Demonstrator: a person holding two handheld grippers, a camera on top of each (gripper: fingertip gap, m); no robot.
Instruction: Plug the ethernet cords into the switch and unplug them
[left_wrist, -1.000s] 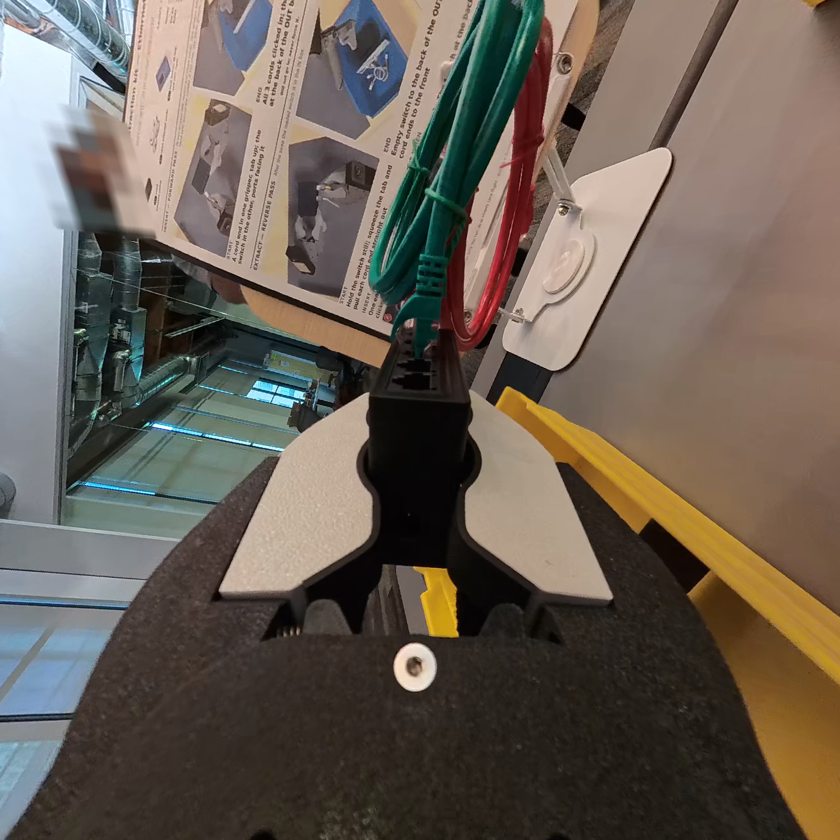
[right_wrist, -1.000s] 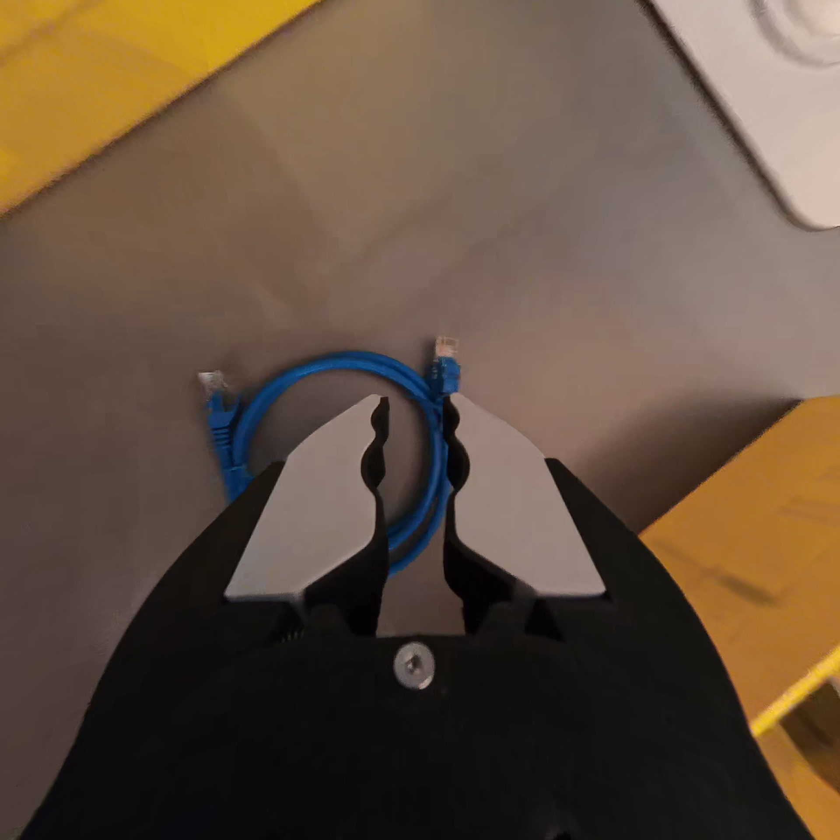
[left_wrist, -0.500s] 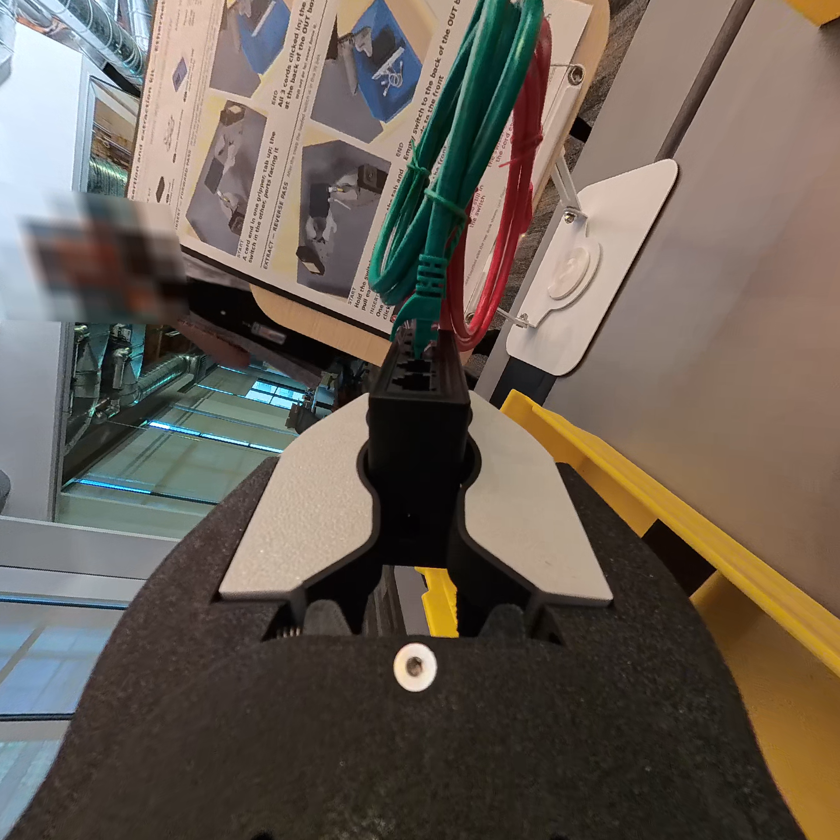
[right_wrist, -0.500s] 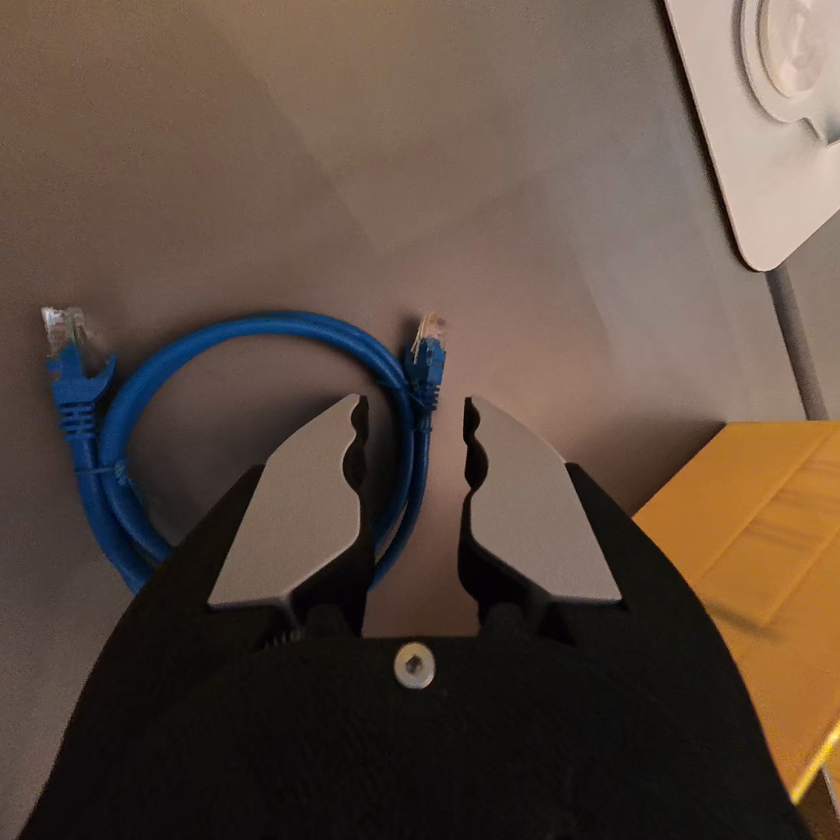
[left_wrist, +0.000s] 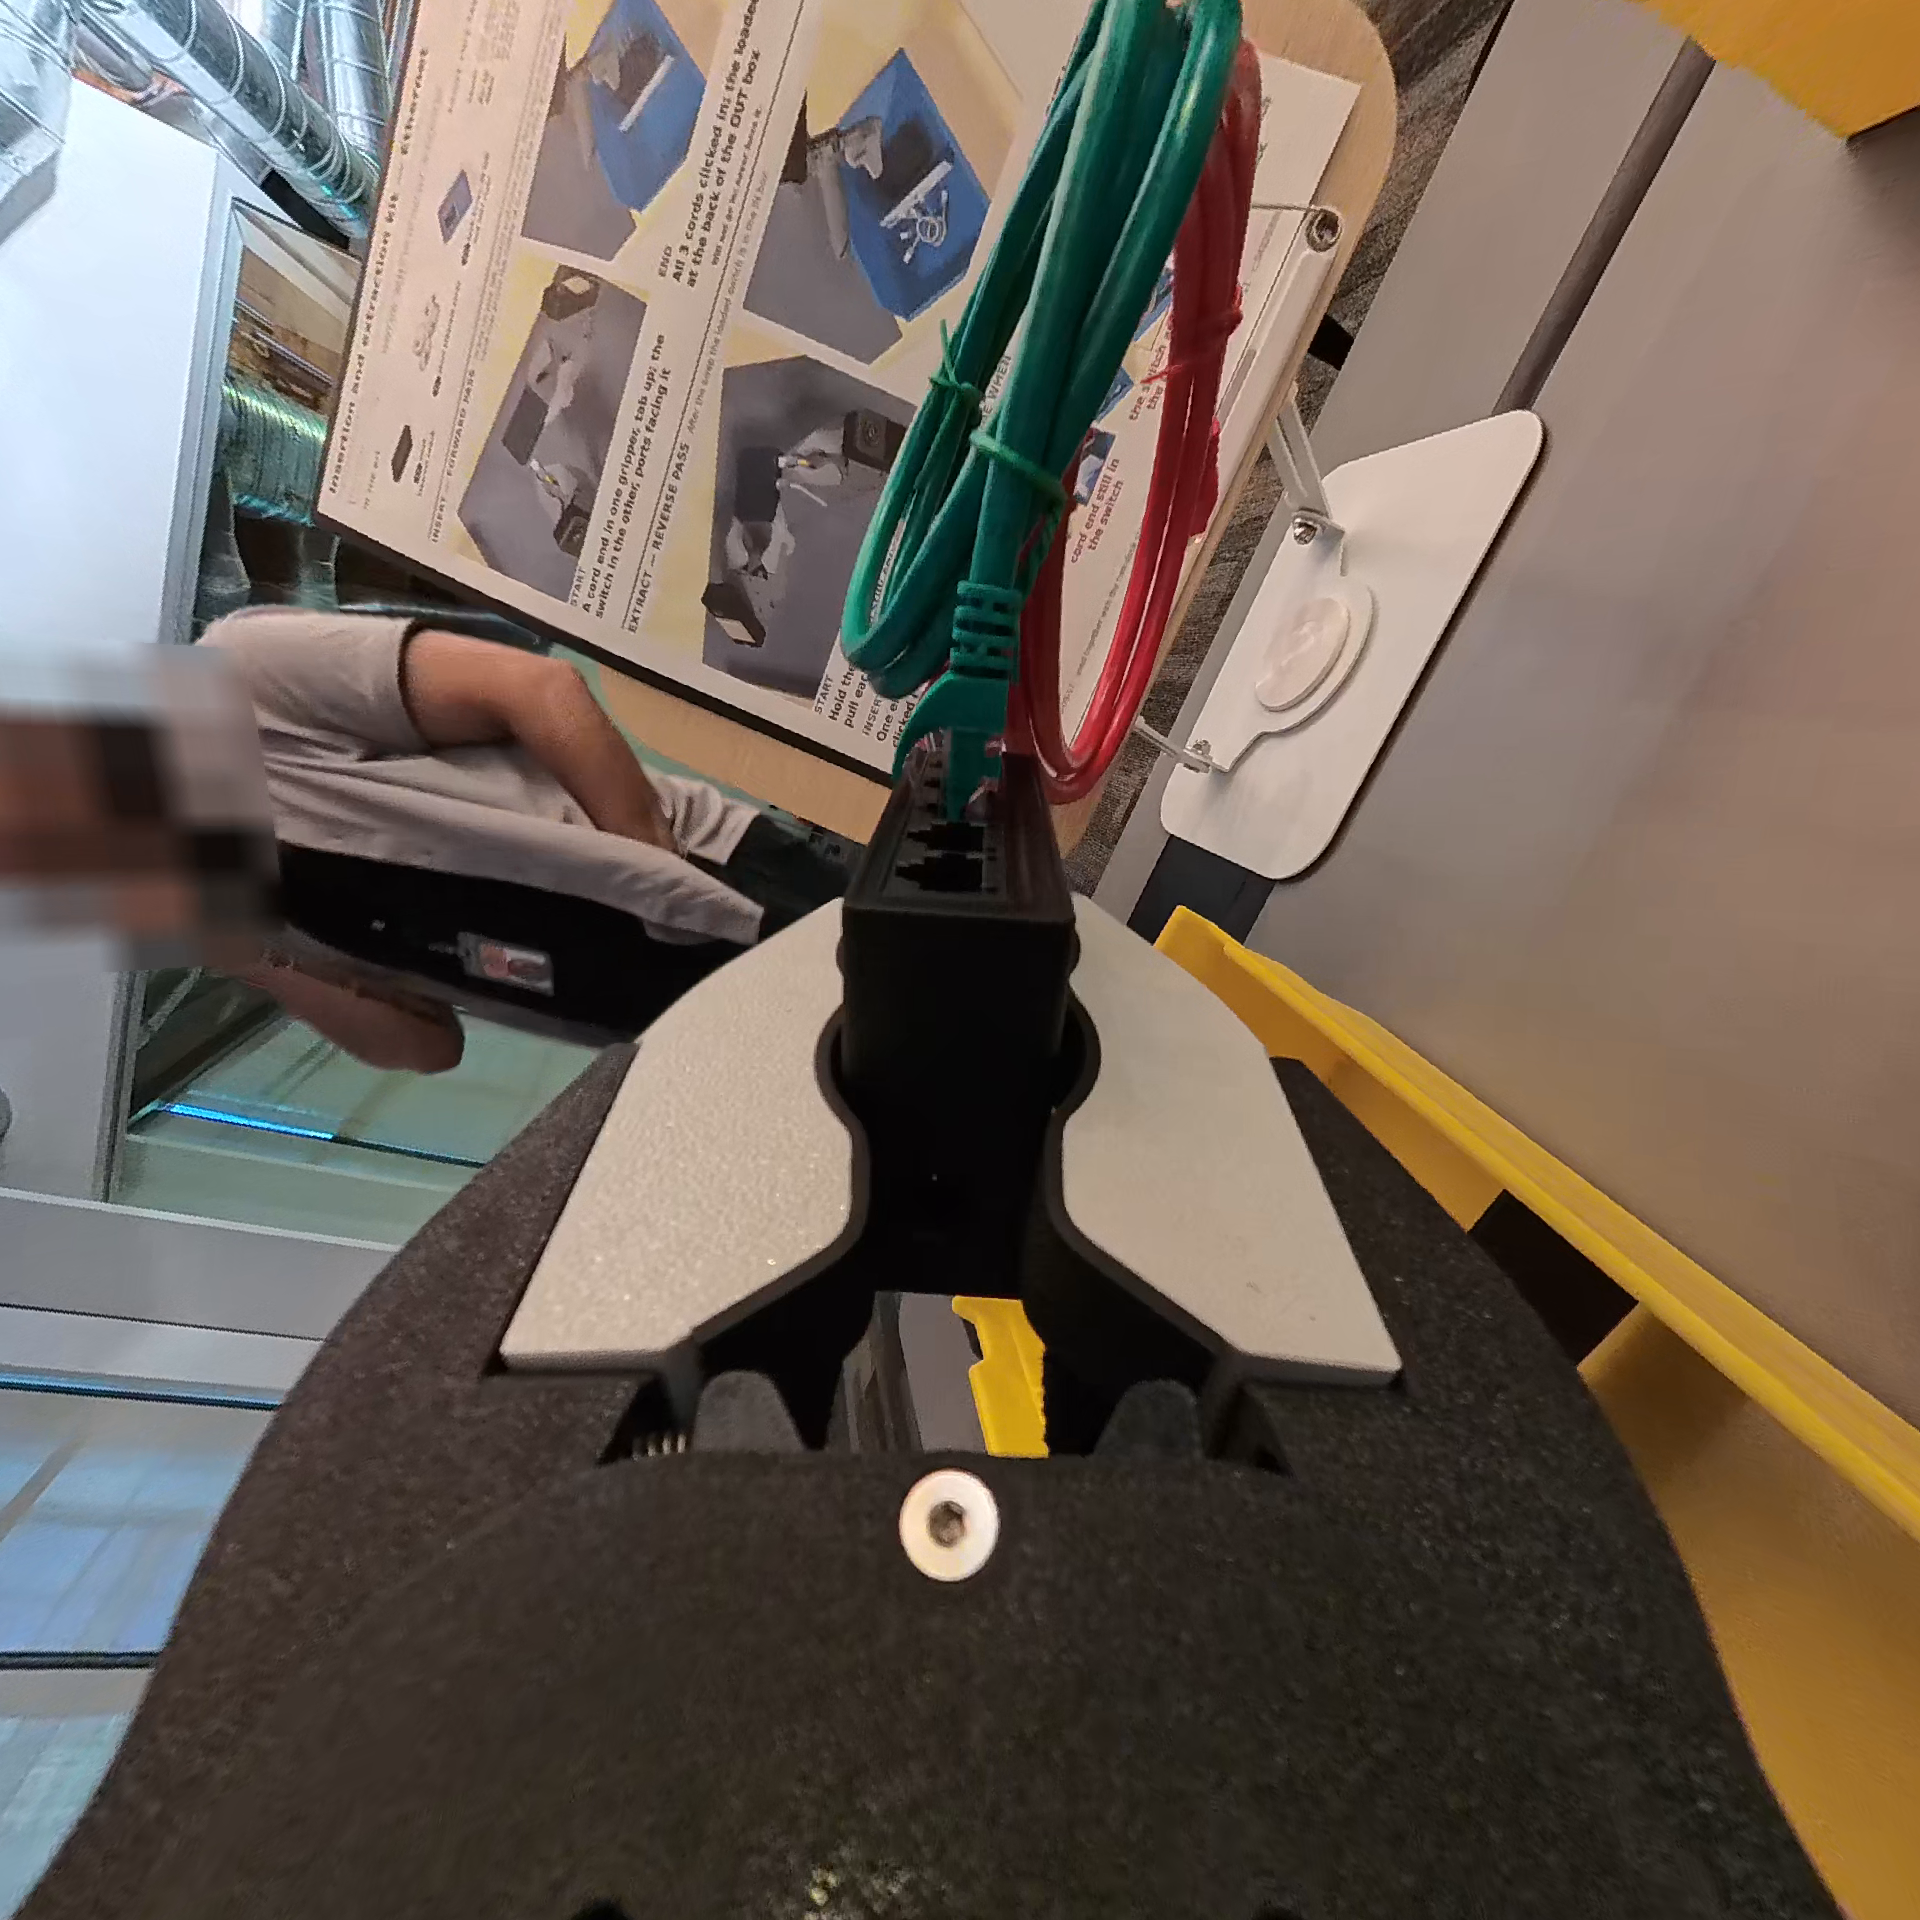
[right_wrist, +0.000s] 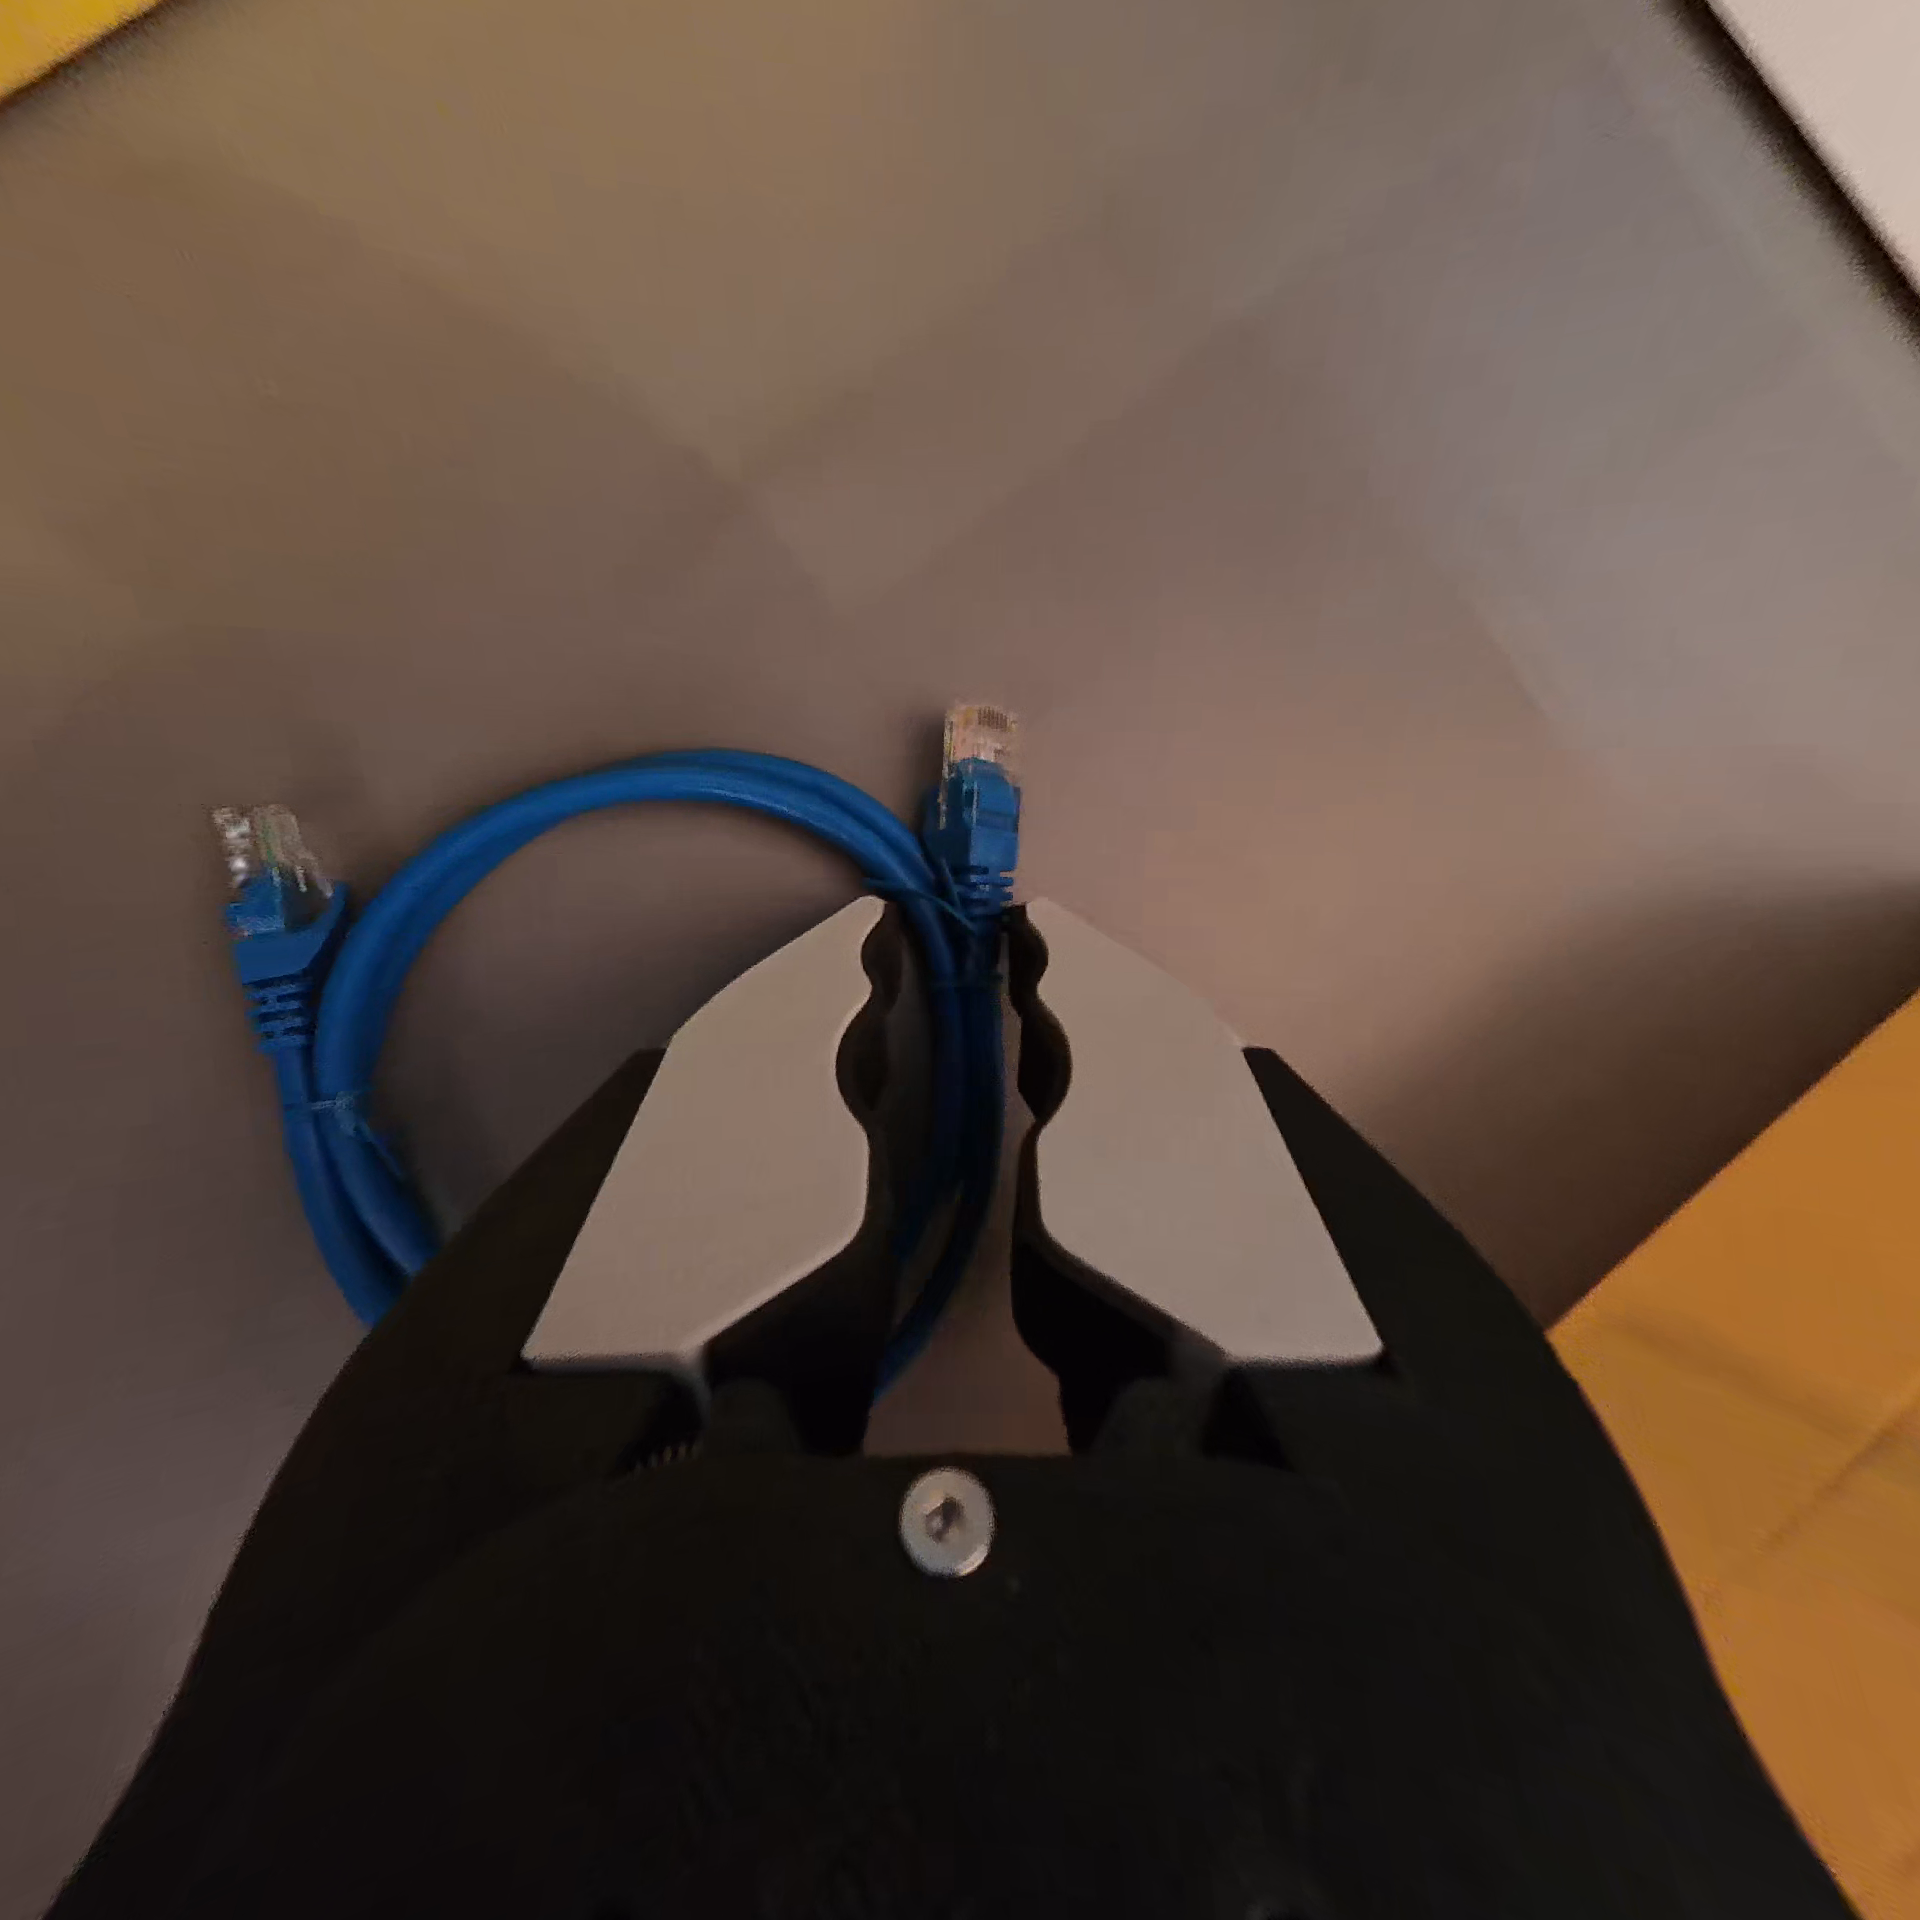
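While the left gripper (left_wrist: 956, 997) clamps the black switch (left_wrist: 956, 935) between its fingers, ports facing away from the camera, two cords are already seated in it. The green cord (left_wrist: 1018, 416) enters a port near the middle of the row through its booted plug. The red cord (left_wrist: 1195, 468) runs to the far end of the switch, where its plug is mostly hidden, so full seating cannot be confirmed. Both coils hang off the port face. At least two nearer ports appear vacant.

The right gripper (right_wrist: 951, 914) is partly open over the grey table (right_wrist: 1247, 468). Its fingers straddle the blue cord (right_wrist: 623, 800) just behind the right-hand plug (right_wrist: 977, 800), with a visible gap on the left side; the right finger looks close to or touching the boot. Grip is judged not yet made. The cord lies coiled flat, and its second plug (right_wrist: 272, 904) lies at the left of the coil.

Status, judged: insertion is roughly two thirds complete, with the blue cord remaining. All unplugging remains to be done.

Beyond the switch stand an instruction poster (left_wrist: 675, 312), its white stand base (left_wrist: 1351, 644) and a yellow bin (left_wrist: 1558, 1247). A person (left_wrist: 468, 748) is seen at left.
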